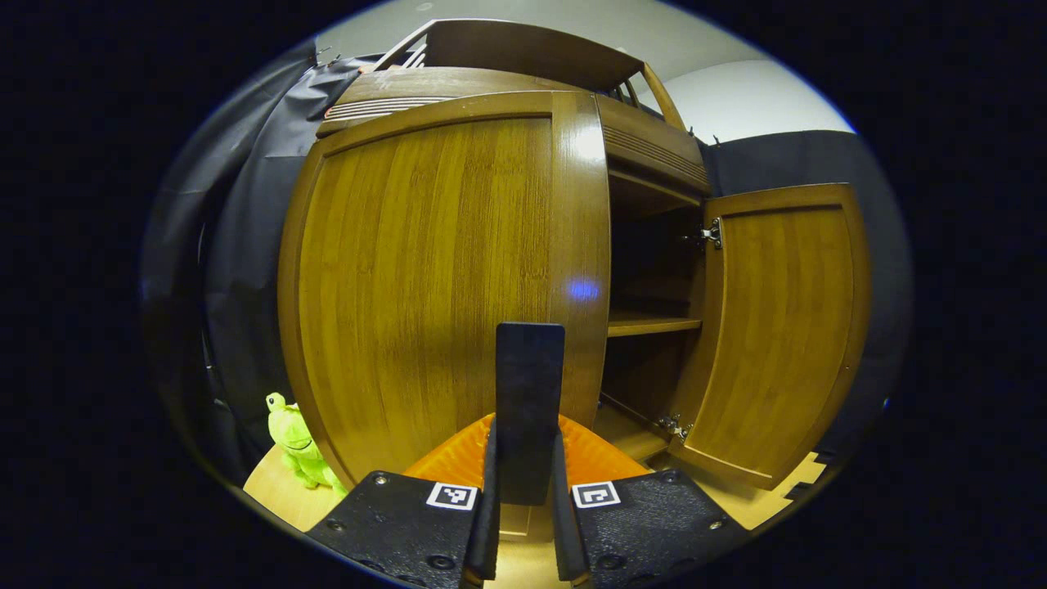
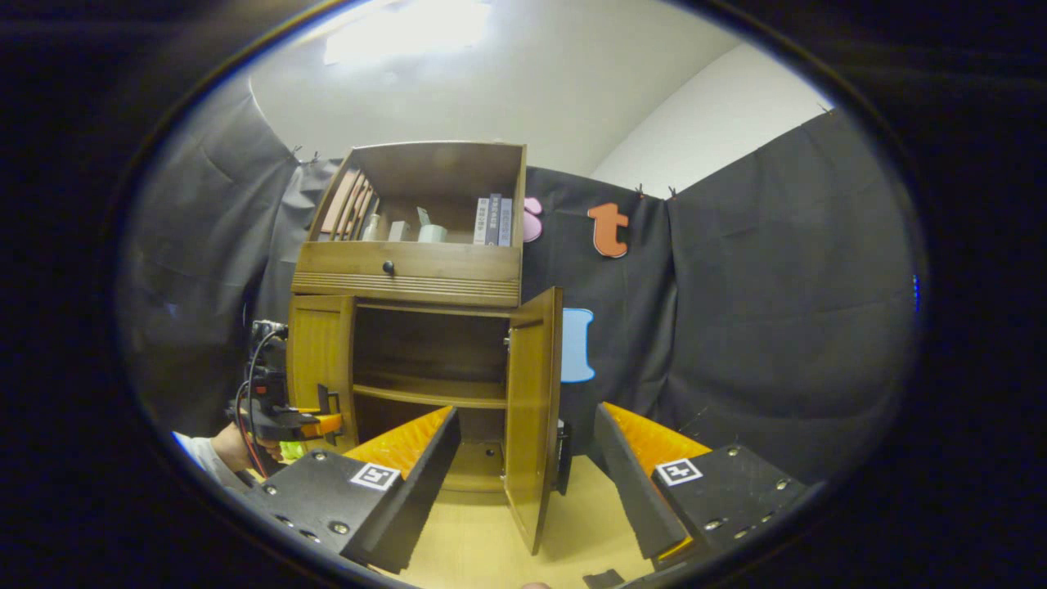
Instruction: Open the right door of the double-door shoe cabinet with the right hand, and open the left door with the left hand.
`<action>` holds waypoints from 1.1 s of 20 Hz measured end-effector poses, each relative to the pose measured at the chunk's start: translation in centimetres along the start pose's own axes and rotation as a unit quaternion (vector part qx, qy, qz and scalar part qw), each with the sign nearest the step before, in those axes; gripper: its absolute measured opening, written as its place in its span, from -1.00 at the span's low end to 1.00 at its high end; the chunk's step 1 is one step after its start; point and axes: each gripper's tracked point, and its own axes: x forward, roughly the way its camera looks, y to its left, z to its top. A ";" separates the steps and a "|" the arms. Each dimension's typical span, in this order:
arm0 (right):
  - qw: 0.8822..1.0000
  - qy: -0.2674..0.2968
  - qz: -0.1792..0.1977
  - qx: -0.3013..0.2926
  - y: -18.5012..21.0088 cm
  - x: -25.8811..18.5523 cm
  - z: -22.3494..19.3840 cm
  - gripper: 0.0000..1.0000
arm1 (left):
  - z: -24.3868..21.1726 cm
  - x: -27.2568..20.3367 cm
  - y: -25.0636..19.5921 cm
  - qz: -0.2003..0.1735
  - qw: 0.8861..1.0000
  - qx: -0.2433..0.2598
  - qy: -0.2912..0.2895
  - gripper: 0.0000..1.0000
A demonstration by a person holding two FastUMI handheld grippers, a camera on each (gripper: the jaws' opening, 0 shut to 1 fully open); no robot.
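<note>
The left gripper (image 1: 527, 523) is clamped on a dark handle (image 1: 529, 393) at the left door (image 1: 425, 278), right in front of it. The right gripper (image 2: 523, 483) is spread wide, well back from the swung-out right door (image 2: 533, 409).

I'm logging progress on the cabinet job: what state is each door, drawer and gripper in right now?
right door: swung wide open, free of both grippers.
left door: partly open, its edge between the left gripper's fingers.
drawer: closed.
left gripper: shut on the left door's edge.
right gripper: open, holding nothing, back from the cabinet.
</note>
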 end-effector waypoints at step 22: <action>0.997 0.011 0.071 0.000 10.3 0.3 -1.7 0.96 | 3.3 -2.9 0.4 -0.002 1.000 0.012 -0.013 -0.47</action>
